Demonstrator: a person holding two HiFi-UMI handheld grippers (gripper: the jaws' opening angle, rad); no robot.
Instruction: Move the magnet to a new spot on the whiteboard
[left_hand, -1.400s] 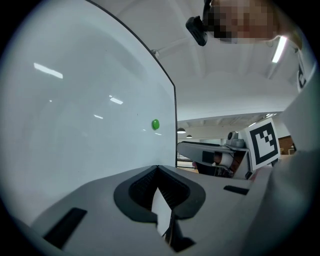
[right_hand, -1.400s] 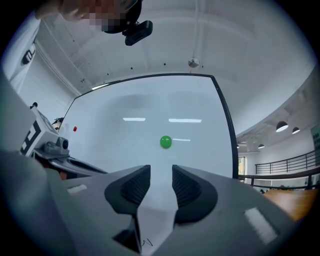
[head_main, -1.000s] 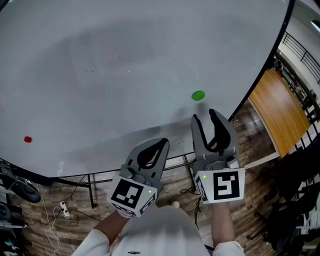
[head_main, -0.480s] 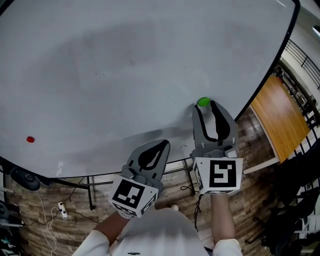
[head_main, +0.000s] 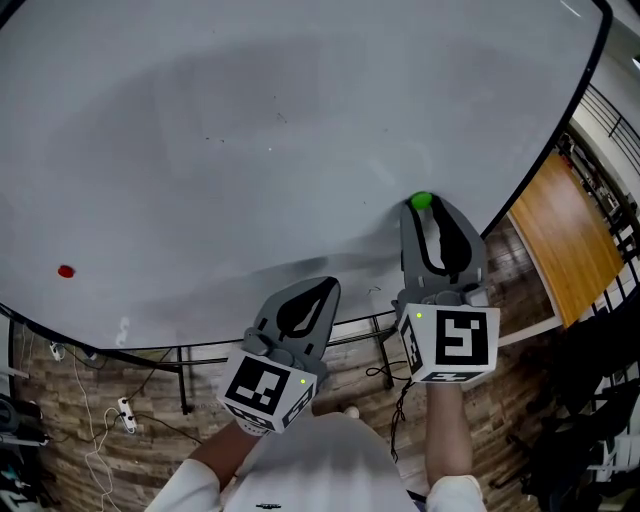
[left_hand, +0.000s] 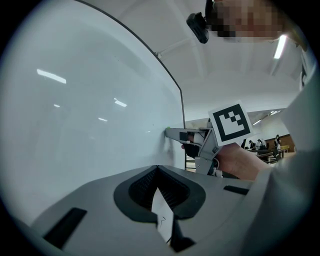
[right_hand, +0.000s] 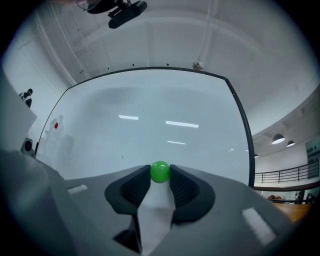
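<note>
A small green magnet (head_main: 421, 200) sticks to the white whiteboard (head_main: 250, 130) near its lower right edge. My right gripper (head_main: 425, 207) has its tips at the board around the magnet. In the right gripper view the green magnet (right_hand: 160, 171) sits between the two jaw tips, which are closing and touch it on both sides. My left gripper (head_main: 322, 287) hangs lower and to the left, off the board, shut with nothing in it (left_hand: 157, 169). From the left gripper view the right gripper (left_hand: 172, 134) shows against the board.
A red magnet (head_main: 66, 271) sits far left on the board. Below the board are its metal stand (head_main: 180, 370) and cables on the wooden floor (head_main: 100, 420). A wooden tabletop (head_main: 565, 240) and a railing (head_main: 610, 120) lie to the right.
My right gripper moved up to the board and its jaws came around the green magnet, then narrowed onto it. The left gripper stayed where it was.
</note>
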